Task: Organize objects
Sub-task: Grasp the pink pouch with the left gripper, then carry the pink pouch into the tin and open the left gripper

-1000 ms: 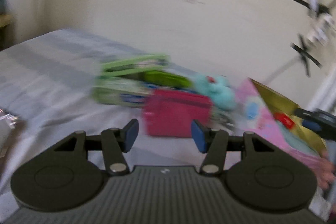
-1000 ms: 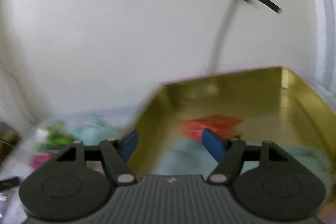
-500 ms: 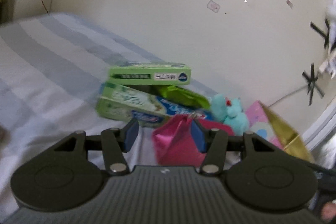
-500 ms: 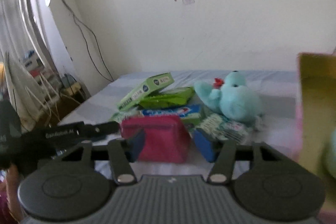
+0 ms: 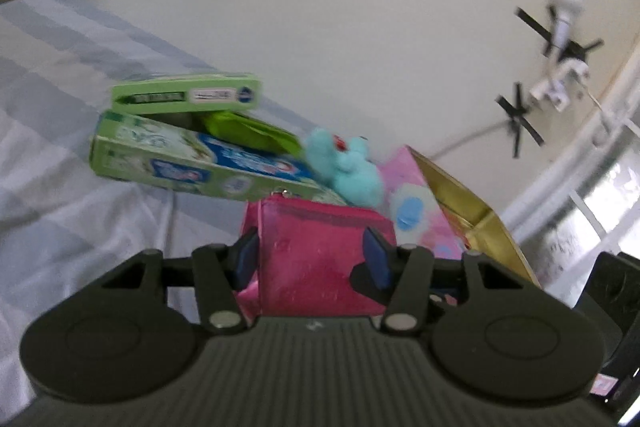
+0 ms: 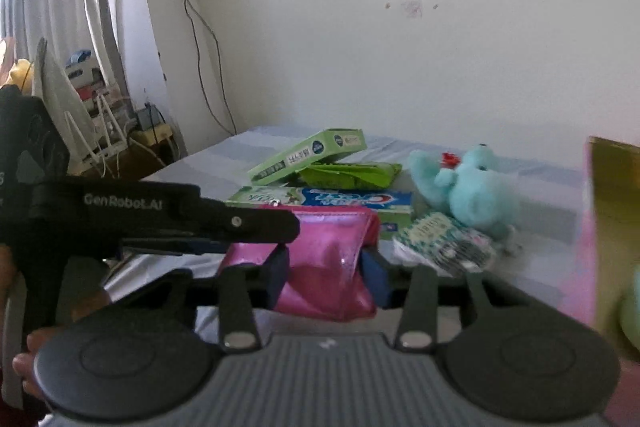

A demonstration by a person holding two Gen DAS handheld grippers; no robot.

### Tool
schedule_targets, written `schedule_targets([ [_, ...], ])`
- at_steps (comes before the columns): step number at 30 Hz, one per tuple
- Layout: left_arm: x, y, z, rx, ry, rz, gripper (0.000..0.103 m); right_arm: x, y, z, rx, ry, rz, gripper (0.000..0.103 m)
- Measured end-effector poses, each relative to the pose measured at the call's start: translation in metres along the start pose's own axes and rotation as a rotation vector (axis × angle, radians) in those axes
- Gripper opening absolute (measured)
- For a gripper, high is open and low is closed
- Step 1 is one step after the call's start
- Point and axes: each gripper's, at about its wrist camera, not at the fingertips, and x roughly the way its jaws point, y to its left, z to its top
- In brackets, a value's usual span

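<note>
A shiny pink pouch lies on the striped bed and also shows in the right wrist view. My left gripper is open with its fingers around the pouch's sides. My right gripper is open too, its blue pads on either side of the pouch's near end. Behind the pouch lie a green toothpaste box, a smaller green box, a green packet and a teal plush toy. A pink tin with a gold inside stands at the right.
A small patterned packet lies by the plush toy. The wall runs close behind the pile. The bed's edge, cables and clutter on a stand are at the left in the right wrist view. The left gripper's black body reaches across from the left.
Both grippers have swung toward the pink pouch and closed in on it. The right one turned away from the gold tin. The pouch now sits between both pairs of fingers.
</note>
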Motion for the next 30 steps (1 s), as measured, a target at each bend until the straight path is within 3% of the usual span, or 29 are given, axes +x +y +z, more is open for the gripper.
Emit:
schedule_targets([
  [5,0.003,-0.058,0.007,0.094,-0.042,-0.035,0.056,-0.041,-0.001,0.002,-0.047,-0.133,-0.124,0.039],
  [11,0.06,-0.147,0.021,0.201,-0.041,-0.133,0.056,-0.1,-0.049,0.014,-0.031,-0.263,-0.3,0.039],
  [15,0.119,-0.193,0.014,0.252,0.022,-0.189,0.056,-0.125,-0.1,0.009,0.007,-0.263,-0.416,0.039],
  [20,0.192,-0.237,-0.008,0.278,0.107,-0.202,0.056,-0.135,-0.163,-0.007,0.072,-0.226,-0.531,0.044],
  [21,0.205,-0.244,-0.013,0.276,0.117,-0.187,0.057,-0.135,-0.175,-0.01,0.081,-0.218,-0.55,0.047],
  [22,0.212,-0.247,-0.016,0.275,0.119,-0.159,0.058,-0.134,-0.187,-0.015,0.079,-0.203,-0.589,0.059],
  [24,0.217,-0.251,-0.019,0.273,0.119,-0.118,0.058,-0.131,-0.198,-0.022,0.073,-0.196,-0.729,0.067],
  [30,0.184,-0.234,-0.017,0.348,0.049,-0.061,0.058,-0.154,-0.203,-0.039,0.187,-0.289,-0.671,0.066],
])
